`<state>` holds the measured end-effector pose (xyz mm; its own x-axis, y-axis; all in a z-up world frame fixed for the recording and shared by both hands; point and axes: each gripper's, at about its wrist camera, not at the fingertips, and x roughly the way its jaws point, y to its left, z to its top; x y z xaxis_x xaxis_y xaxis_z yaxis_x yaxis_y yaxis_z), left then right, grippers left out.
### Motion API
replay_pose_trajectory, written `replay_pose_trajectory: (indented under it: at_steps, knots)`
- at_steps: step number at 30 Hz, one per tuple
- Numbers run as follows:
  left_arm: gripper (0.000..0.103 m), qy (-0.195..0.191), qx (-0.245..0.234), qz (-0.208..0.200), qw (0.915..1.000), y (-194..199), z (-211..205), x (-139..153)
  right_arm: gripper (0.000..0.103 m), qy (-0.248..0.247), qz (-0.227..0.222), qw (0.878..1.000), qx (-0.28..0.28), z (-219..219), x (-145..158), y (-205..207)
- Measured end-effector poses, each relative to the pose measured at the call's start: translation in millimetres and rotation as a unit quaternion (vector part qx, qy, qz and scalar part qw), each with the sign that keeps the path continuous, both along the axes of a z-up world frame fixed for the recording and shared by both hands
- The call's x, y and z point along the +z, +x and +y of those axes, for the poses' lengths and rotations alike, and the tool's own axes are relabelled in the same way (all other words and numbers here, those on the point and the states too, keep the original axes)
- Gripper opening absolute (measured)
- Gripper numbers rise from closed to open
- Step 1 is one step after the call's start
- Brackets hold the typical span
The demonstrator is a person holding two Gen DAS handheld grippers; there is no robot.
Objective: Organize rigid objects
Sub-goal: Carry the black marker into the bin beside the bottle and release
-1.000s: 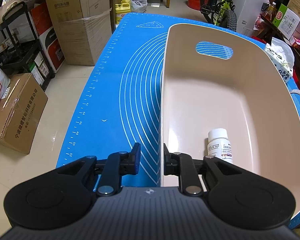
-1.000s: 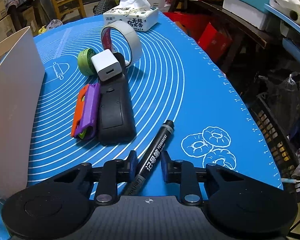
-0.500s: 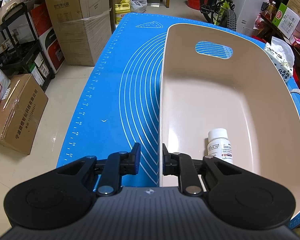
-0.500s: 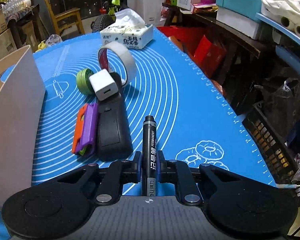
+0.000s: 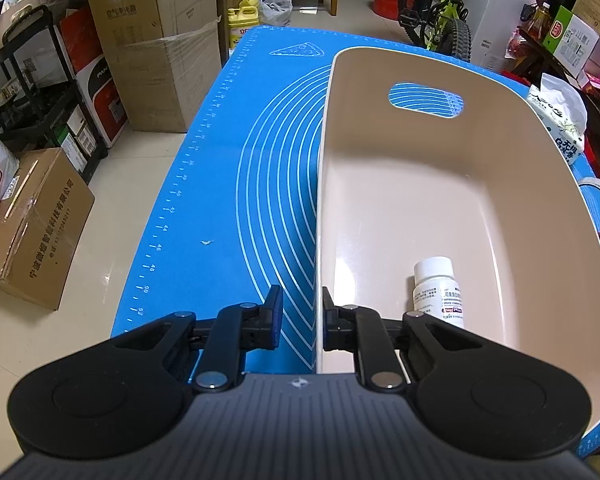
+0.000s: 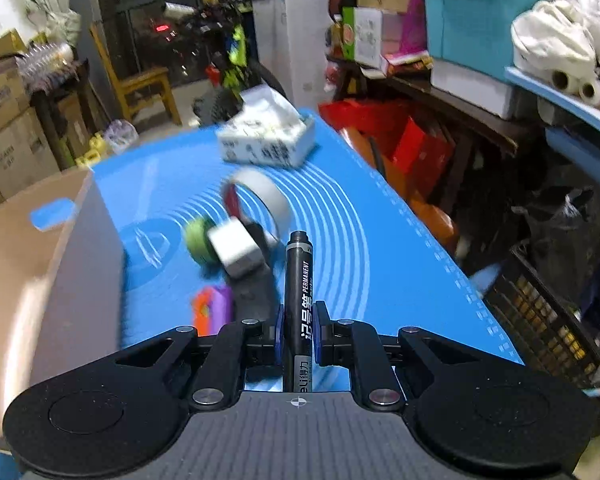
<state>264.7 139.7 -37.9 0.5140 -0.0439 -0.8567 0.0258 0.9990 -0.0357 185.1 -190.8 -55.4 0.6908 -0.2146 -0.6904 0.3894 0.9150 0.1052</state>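
My left gripper (image 5: 300, 312) straddles the near left wall of the beige basin (image 5: 440, 184). Its jaws are closing, with a strip of blue mat still showing between the left pad and the wall. A white pill bottle (image 5: 438, 292) lies inside the basin near that corner. My right gripper (image 6: 298, 334) is shut on a black permanent marker (image 6: 298, 280), which points forward and hangs above the mat. To its left the basin (image 6: 40, 280) shows as a tall beige wall.
On the blue mat (image 6: 360, 248) lie a white tape roll (image 6: 260, 196), a green roll (image 6: 194, 240), a white charger (image 6: 236, 250), a black case (image 6: 256, 296), an orange and purple item (image 6: 212, 312) and a tissue box (image 6: 268, 140). Cartons and shelves ring the table.
My right gripper shut on the marker, which lay slanted on the mat, and lifted it up. The left gripper's jaws narrowed slightly and the hand stayed put.
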Motion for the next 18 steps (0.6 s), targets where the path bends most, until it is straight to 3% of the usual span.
replay_pose_trajectory:
  at_steps: [12,18]
  knots:
    - [0.013,0.001,-0.006,0.000,1.0000,0,0,-1,0.025,0.011,-0.095,0.992,0.087,60,68,40]
    - [0.012,0.001,-0.007,0.000,1.0000,0,1,-1,0.025,0.024,-0.104,0.985,0.134,91,85,62]
